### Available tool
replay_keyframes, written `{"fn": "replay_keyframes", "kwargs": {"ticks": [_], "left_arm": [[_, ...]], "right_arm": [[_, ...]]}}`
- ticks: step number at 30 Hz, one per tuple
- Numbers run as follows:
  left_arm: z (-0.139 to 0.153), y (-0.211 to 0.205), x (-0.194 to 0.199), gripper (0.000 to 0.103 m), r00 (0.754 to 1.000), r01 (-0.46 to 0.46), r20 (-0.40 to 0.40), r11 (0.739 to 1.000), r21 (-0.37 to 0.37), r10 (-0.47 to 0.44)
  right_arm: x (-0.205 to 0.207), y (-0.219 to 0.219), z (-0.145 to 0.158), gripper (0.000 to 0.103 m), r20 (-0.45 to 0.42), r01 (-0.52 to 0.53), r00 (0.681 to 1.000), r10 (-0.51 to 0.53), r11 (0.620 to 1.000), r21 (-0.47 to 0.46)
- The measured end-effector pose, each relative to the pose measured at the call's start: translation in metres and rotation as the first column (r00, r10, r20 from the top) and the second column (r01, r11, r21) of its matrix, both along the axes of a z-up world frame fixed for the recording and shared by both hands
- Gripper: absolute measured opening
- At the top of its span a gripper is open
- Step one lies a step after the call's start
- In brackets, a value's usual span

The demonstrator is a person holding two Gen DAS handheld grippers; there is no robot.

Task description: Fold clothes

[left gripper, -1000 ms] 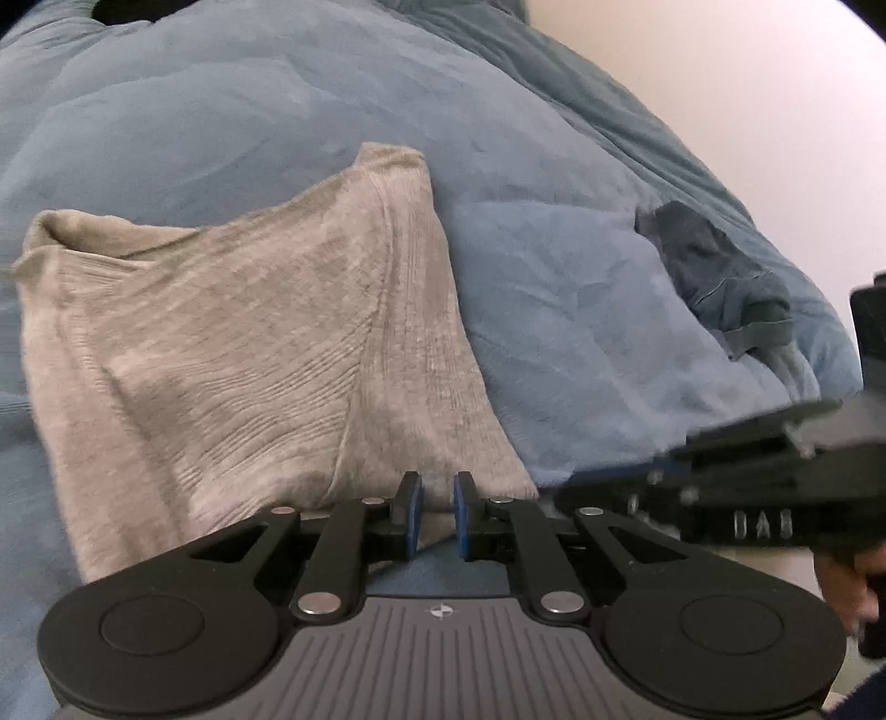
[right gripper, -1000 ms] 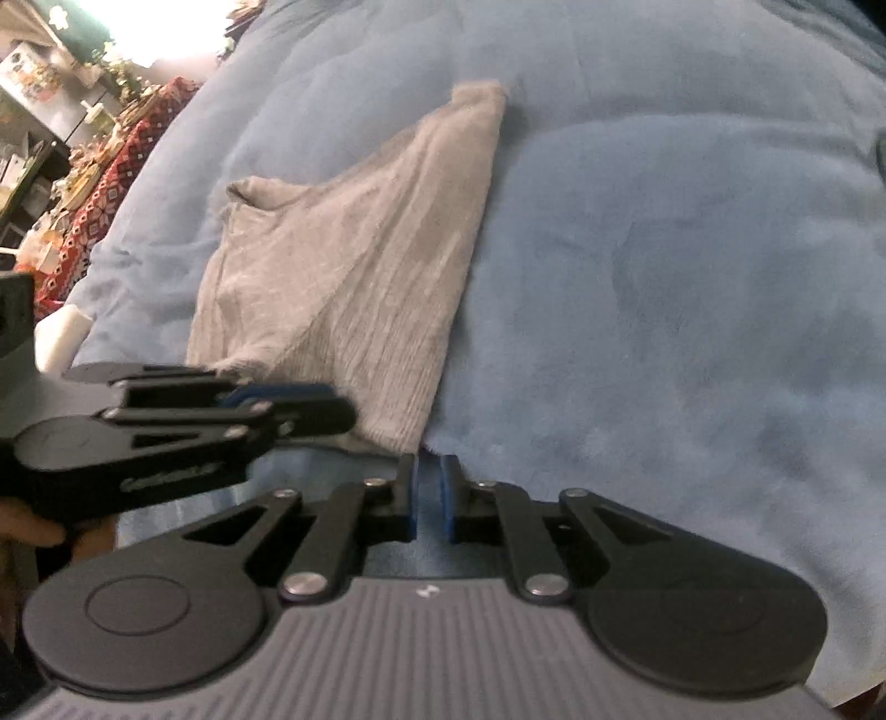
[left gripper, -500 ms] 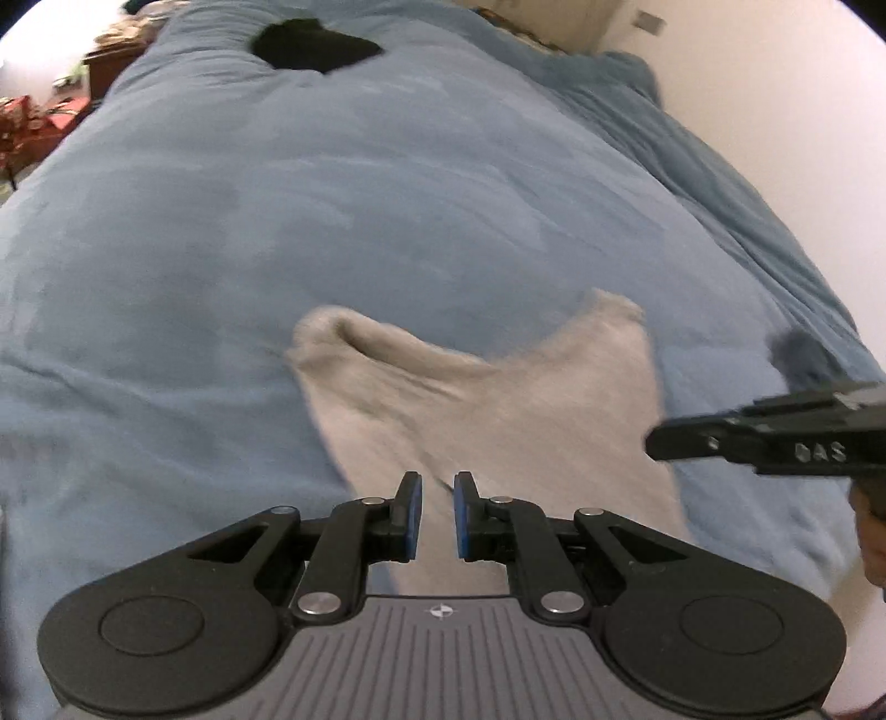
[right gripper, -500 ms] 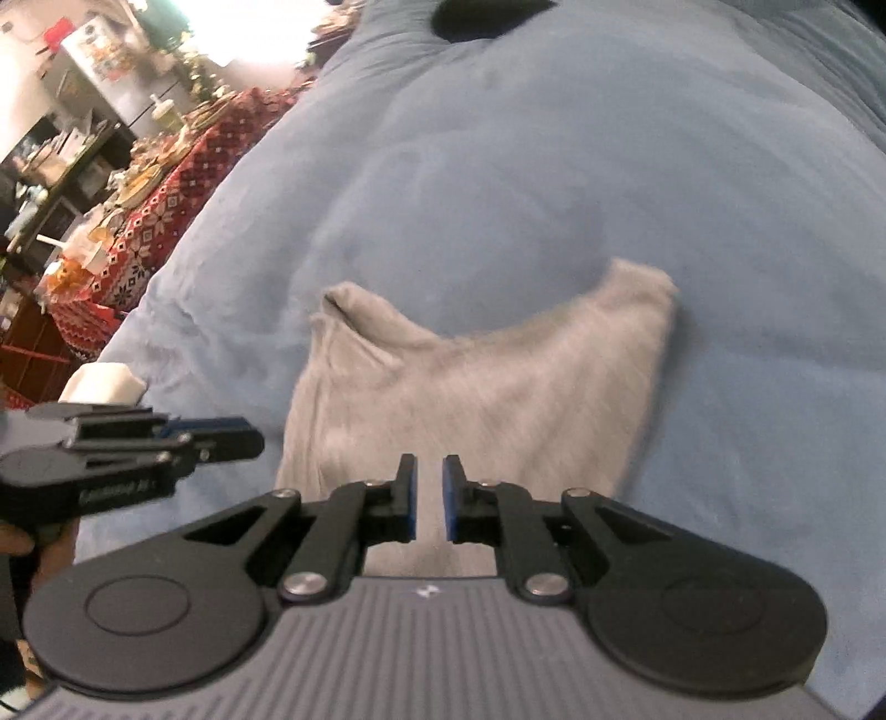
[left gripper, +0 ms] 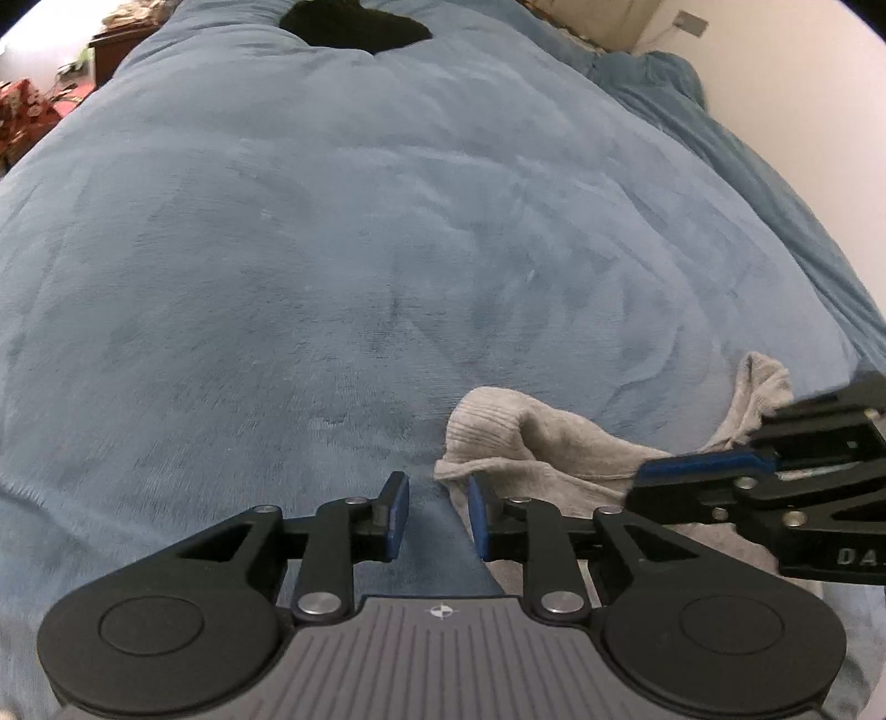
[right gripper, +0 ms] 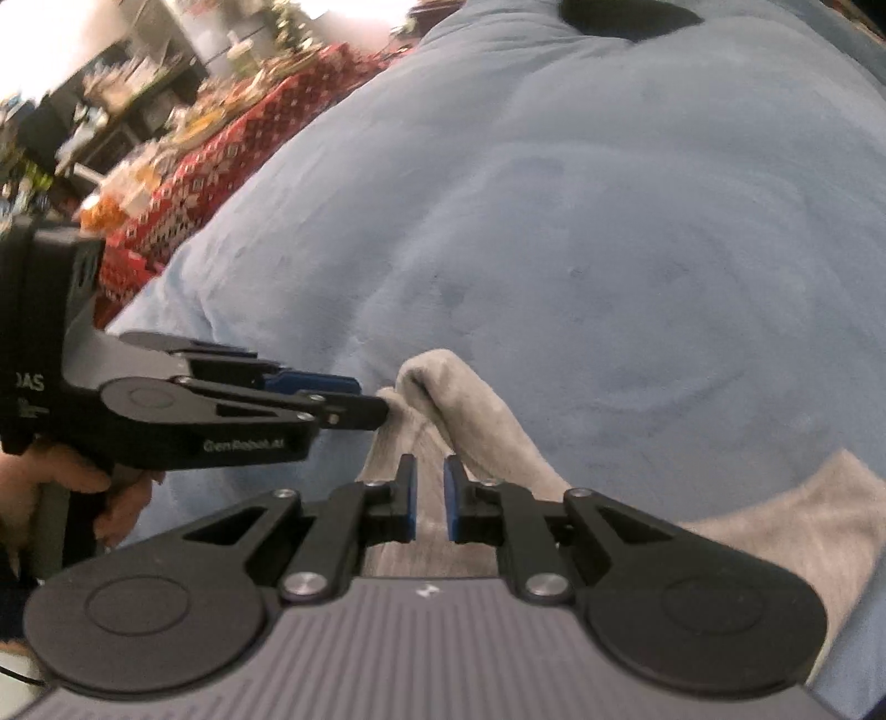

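Grey ribbed cloth is what I see low and to the right in the left wrist view: the garment (left gripper: 531, 448) lies bunched on the blue blanket (left gripper: 387, 249), close to the near edge of the bed. My left gripper (left gripper: 437, 515) stands with its jaws parted and nothing between them; only blanket shows in the gap. The nearest grey fold sits just off the right fingertip, so the cloth lies forward and to the right of this gripper. My right gripper (left gripper: 659, 482) comes in from the right edge, lying over the cloth, and one thin strip of the garment rises beside it. A dark garment (left gripper: 354, 25) lies far off at the bed's far edge.

From the right wrist view, the same garment (right gripper: 470, 410) runs away from me as a long rolled ridge, its axis roughly along my fingers, with a wider flap spreading toward the right edge of the picture. My right gripper (right gripper: 429, 498) has a narrow gap between its pads, and cloth lies below that gap; I cannot tell whether it pinches any. My left gripper (right gripper: 360, 404) reaches in from the left, its tips touching the far end of the ridge. By my reckoning the right gripper is nearer the bulk of the cloth, the left nearer the ridge's tip.
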State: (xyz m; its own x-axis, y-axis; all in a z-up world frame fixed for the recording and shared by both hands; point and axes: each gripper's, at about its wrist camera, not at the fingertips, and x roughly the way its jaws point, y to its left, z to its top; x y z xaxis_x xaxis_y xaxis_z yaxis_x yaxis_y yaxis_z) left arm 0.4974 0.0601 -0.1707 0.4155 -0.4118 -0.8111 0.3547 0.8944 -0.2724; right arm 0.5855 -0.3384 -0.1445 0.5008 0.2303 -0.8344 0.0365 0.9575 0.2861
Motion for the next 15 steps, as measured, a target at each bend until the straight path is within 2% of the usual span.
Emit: {"fn": "replay_keyframes", "kwargs": {"ticks": [6, 10, 15], "left_arm": [[-0.006, 0.001, 0.011, 0.020, 1.000, 0.026, 0.012, 1.000, -0.011, -0.026], [-0.004, 0.004, 0.014, 0.019, 0.998, 0.041, 0.037, 0.999, -0.007, -0.040], [-0.004, 0.010, 0.017, 0.019, 0.999, 0.025, 0.031, 0.999, -0.020, -0.025]], "right_arm": [[0.026, 0.013, -0.016, 0.012, 0.009, -0.066, 0.998, 0.066, 0.998, 0.011], [0.037, 0.022, -0.024, 0.012, 0.015, -0.111, 0.994, 0.112, 0.993, -0.026], [0.044, 0.024, -0.026, 0.012, 0.019, -0.136, 0.990, 0.137, 0.989, -0.063]]}}
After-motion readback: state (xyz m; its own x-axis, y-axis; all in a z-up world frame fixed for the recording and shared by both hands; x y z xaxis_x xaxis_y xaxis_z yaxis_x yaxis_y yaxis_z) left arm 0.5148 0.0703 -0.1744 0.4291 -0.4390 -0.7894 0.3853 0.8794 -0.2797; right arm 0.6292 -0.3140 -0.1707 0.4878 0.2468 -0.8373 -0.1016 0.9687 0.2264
